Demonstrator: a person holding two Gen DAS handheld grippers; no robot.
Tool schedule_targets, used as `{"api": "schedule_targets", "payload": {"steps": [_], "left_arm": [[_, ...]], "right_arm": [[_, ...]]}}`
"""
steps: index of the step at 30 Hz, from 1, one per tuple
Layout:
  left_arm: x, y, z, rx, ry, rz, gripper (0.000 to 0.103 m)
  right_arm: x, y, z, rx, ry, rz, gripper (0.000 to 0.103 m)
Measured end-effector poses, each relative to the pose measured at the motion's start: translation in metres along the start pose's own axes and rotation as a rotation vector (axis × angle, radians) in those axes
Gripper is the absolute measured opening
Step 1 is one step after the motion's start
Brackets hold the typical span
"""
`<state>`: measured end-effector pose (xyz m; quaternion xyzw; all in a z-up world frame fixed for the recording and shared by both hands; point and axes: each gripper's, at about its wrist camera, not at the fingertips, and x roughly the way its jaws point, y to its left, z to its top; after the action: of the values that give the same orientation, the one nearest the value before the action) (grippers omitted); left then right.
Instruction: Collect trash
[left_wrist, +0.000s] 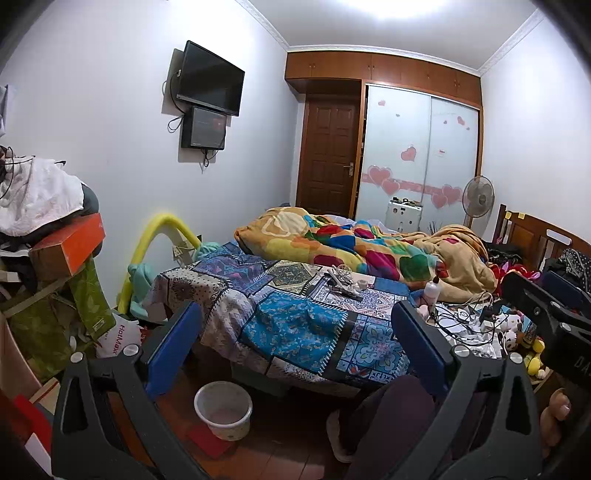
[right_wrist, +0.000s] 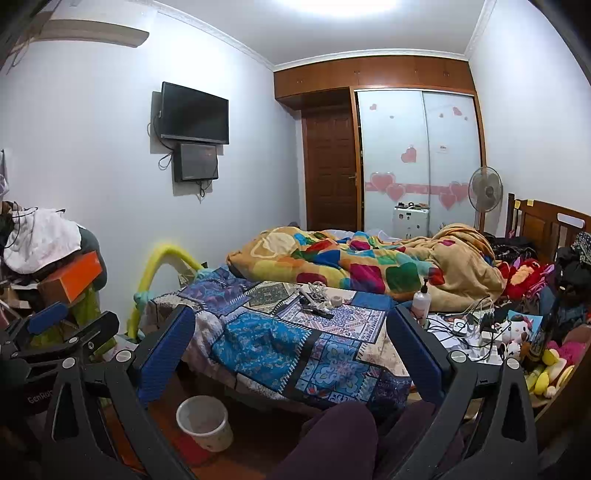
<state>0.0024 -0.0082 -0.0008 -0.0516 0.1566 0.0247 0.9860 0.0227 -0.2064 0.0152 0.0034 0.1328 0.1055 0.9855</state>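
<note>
Left gripper (left_wrist: 295, 339) held above the floor, its blue-padded jaws spread wide with nothing between them. Beyond it, a bed (left_wrist: 295, 317) under a patchwork cover; a crumpled multicoloured blanket (left_wrist: 354, 247) lies further back. Small clutter — a white pump bottle (left_wrist: 433, 291), tangled cables (left_wrist: 461, 314) — sits on the bed's right side. A white bin (left_wrist: 223, 410) stands on the wooden floor near the bed's foot. Right gripper (left_wrist: 546, 314) enters at the right edge; its jaw state cannot be made out.

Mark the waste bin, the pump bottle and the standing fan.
waste bin (left_wrist: 224, 410): left wrist view, inner wall.
pump bottle (right_wrist: 421, 303): right wrist view, pale body.
standing fan (right_wrist: 485, 189): right wrist view, round grille.
</note>
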Motion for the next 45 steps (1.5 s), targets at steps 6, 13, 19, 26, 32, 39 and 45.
{"api": "schedule_targets", "payload": {"steps": [6,13,19,26,32,39,45], "left_arm": [[0.0005,0.0001,0.0006,0.000,0.003,0.001,0.103],[0.0011,0.0022,0.0017,-0.005,0.002,0.002,0.103],[0.0014,0.0020,0.0016,-0.007,0.002,0.004,0.103],[0.0021,0.0022,0.0009,-0.010,0.005,0.002,0.103],[0.0018,0.0029,0.0007,-0.012,0.005,0.002,0.103],[0.0005,0.0045,0.0011,-0.005,0.008,0.003,0.103],[0.0006,0.0026,0.0003,-0.005,0.008,0.007,0.103]], "right_arm": [[-0.0001,-0.0001,-0.0003,0.002,0.000,0.002,0.103],[0.0007,0.0006,0.0000,0.003,0.000,0.003,0.103],[0.0019,0.0023,-0.0005,0.002,-0.002,0.003,0.103],[0.0026,0.0071,0.0015,0.002,-0.001,0.004,0.103],[0.0028,0.0076,0.0016,0.002,-0.002,0.004,0.103],[0.0020,0.0068,0.0002,0.003,-0.003,0.006,0.103],[-0.0005,0.0092,-0.0009,0.004,0.000,0.008,0.103]]}}
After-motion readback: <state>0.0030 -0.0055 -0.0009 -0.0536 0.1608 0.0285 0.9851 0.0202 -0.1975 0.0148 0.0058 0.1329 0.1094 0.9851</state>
